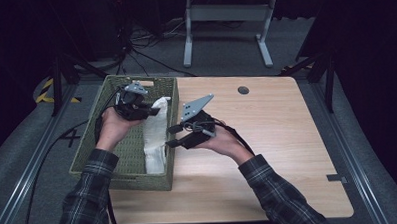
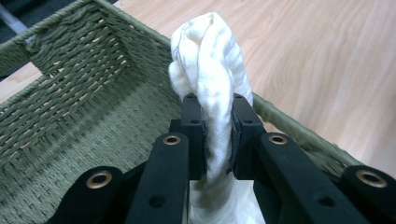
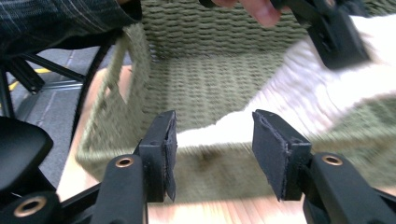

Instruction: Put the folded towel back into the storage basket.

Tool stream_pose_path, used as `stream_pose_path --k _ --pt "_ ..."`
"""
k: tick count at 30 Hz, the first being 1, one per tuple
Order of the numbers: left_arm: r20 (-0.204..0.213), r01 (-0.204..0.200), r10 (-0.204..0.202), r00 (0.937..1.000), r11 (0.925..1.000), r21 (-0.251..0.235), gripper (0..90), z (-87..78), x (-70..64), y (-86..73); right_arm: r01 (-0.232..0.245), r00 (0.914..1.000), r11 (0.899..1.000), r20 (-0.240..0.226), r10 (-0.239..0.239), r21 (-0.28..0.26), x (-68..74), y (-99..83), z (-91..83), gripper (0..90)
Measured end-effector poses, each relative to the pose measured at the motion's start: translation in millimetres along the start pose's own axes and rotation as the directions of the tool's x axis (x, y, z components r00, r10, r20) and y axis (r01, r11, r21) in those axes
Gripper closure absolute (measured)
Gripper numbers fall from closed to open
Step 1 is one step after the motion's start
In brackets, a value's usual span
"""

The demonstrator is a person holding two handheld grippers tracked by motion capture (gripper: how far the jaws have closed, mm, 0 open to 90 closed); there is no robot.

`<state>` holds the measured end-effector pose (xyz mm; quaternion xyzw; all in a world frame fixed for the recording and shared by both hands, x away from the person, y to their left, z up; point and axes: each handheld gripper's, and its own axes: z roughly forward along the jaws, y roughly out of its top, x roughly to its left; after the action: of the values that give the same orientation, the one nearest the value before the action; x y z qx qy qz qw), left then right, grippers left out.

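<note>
White cloth (image 2: 210, 70) sits pinched in your left claw (image 2: 218, 135); bring your wide-open, empty right claw (image 3: 212, 149) squarely onto its lower end over the basket (image 1: 118, 177).

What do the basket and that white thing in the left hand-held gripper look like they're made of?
Basket: woven fibre, perhaps seagrass or paper cord, matte olive green, braided rows visible. White cloth: soft cotton-like fabric, matte, twisted and crinkled where the left hand-held gripper pinches it.

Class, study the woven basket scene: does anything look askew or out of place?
Yes: the white crumpled cloth is not lying flat in the green woven basket. The left claw pinches one end, and the rest drapes along the basket's right wall, partly over its rim.
</note>
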<state>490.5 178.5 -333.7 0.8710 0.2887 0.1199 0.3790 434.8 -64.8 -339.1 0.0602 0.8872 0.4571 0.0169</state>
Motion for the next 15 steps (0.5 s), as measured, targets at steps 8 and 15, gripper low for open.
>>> stream_pose_path --k 8,15 --pt "-0.024 0.032 -0.031 0.9992 0.999 0.033 78.5 11.3 9.9 -1.9 -0.026 0.999 1.0 0.035 0.027 -0.004 -10.8 -26.6 -32.2 49.2" --pt "-0.088 0.05 -0.048 0.995 0.9983 0.028 60.8 16.4 13.3 0.9 -0.058 0.9963 0.998 0.063 0.058 -0.006 -18.7 -51.4 -55.5 48.2"
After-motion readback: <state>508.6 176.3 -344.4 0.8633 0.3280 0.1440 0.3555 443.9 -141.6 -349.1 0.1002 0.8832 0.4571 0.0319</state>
